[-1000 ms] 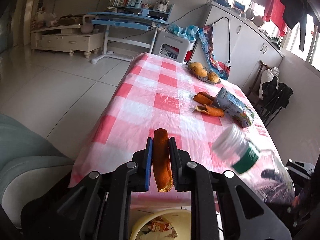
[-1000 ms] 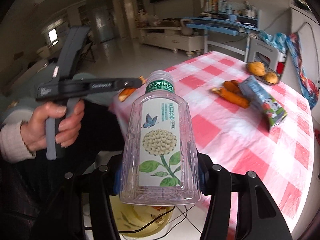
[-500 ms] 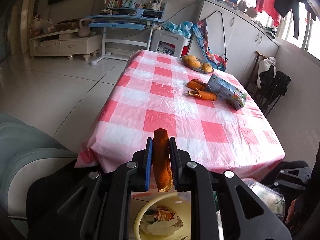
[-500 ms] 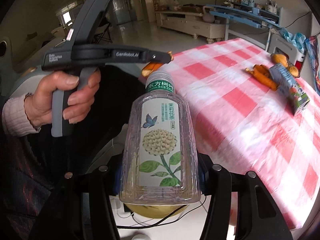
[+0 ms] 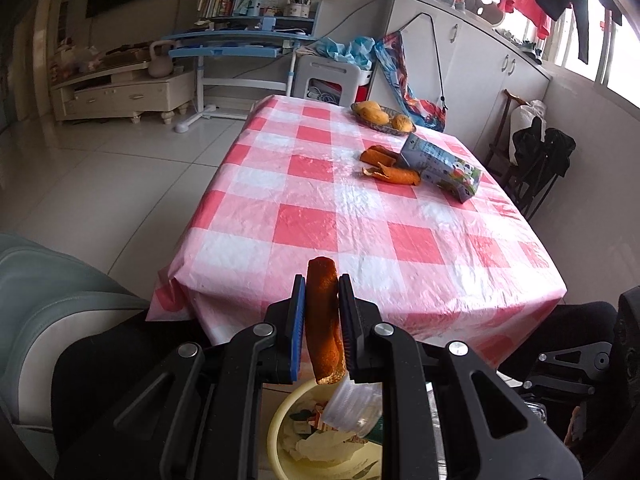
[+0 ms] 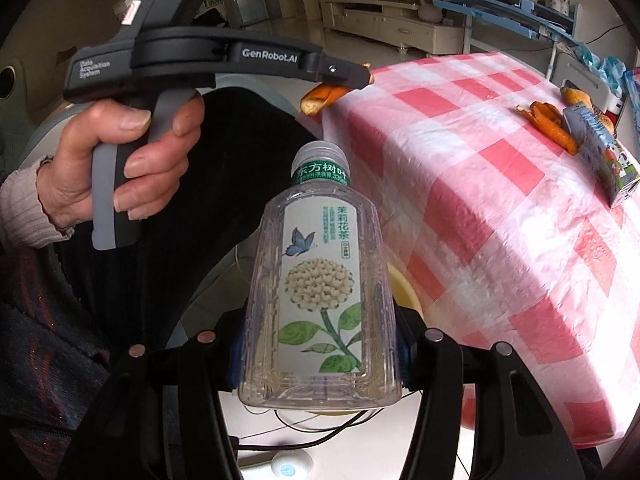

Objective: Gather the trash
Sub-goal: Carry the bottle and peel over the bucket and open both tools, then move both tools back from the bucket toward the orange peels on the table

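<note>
Orange peel (image 5: 323, 320), curled into a rough, pitted roll, stands upright between the blue pads of the left tool (image 5: 323, 320), which pinches it by its flanks. That grip suits a thin, springy rind: squeezing across the curl keeps it from slipping out. The roll hangs just past the near edge of the table (image 5: 360, 216), above the pale yellow bin (image 5: 280, 432) at six o'clock, which already holds crumpled paper and wrappers. A hand (image 6: 120, 160) clasps the tool's grey handle in the right wrist view.

The right tool (image 6: 320, 344) presses its jaws on the lower body of a clear plastic bottle (image 6: 320, 280), cap end pointing away; the bottle looks empty and light, with ribbed walls, a flower label and a green neck band. Held wide at the base, it probably stays steady for a drop into the bin, whose rim shows behind it. In the left wrist view its blurred cap end (image 5: 352, 404) already reaches over the bin, at five o'clock from the peel.

More trash waits on the glossy red-and-white checked cloth at one o'clock: two further peels (image 5: 390, 168) and a flattened drink carton (image 5: 440, 166), touching one another. Beyond them a shallow basket (image 5: 380, 118) holds whole fruit, likely not trash.
</note>
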`<state>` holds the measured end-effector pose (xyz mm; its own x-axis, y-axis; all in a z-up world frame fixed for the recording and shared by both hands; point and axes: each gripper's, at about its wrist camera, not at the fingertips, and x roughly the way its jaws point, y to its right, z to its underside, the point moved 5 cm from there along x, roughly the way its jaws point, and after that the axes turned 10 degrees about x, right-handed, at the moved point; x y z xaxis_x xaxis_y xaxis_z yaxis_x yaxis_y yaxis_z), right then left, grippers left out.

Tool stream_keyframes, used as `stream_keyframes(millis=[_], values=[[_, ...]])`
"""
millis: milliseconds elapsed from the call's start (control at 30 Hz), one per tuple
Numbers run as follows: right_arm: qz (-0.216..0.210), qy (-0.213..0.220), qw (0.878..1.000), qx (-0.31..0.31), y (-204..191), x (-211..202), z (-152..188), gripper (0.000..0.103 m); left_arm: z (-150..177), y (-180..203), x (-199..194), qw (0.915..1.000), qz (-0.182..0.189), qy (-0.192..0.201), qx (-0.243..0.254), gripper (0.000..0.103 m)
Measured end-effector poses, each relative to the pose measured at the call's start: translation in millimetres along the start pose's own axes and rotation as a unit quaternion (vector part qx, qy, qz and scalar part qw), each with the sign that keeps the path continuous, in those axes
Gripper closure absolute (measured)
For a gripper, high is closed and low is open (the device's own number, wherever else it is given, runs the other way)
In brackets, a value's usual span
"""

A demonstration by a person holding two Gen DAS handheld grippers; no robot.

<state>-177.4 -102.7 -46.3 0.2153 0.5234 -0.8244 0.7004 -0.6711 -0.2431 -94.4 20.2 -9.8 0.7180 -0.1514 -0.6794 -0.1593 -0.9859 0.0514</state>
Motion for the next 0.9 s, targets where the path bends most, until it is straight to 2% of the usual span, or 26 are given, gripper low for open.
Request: stream_keyframes(millis=[133, 333, 433, 500, 567, 633, 733, 800, 900], values=[[0.003, -0.008, 1.0, 0.0, -1.5, 2.9, 3.1, 0.049, 6.1, 8.3, 1.5, 0.9999, 0.006, -0.013, 0.009, 0.087], [0.011, -0.014, 1.0, 0.014, 3.6, 7.4, 3.7, 0.047, 24.9, 26.0, 11.0, 0.9976, 0.019, -0.061, 0.028, 0.087], [0.017, -0.008, 1.0, 0.022, 6.0, 4.0, 4.0, 0.042, 34.8, 28.7, 15.8, 0.9955, 0.023, -0.086, 0.03, 0.086], [0.024, -0.002, 0.999, 0.03, 9.7, 1.5, 3.0, 0.04, 39.7, 27.7, 19.3, 0.994, 0.026, -0.103, 0.029, 0.068], [0.035, 0.007, 0.999, 0.04, 11.8, -1.7, 2.8, 0.036, 41.0, 22.7, 17.6, 0.9948, 0.017, -0.099, 0.019, 0.057], [0.045, 0.021, 0.997, 0.054, 16.8, -5.8, 1.0, 0.033, 39.9, 17.0, 13.6, 0.9963, 0.014, -0.085, 0.009, 0.054], [0.065, 0.057, 0.992, 0.089, 28.8, -15.2, -1.9, 0.028, 36.1, 6.9, 5.5, 0.9985, -0.003, -0.054, -0.009, 0.042], [0.078, 0.091, 0.985, 0.121, 39.0, -23.1, -3.9, 0.026, 31.7, -2.0, -1.4, 0.9991, -0.018, -0.029, -0.027, 0.031], [0.095, 0.125, 0.976, 0.152, 50.2, -32.1, -6.8, 0.024, 26.6, -16.9, -11.6, 0.9978, -0.037, 0.002, -0.056, 0.022]])
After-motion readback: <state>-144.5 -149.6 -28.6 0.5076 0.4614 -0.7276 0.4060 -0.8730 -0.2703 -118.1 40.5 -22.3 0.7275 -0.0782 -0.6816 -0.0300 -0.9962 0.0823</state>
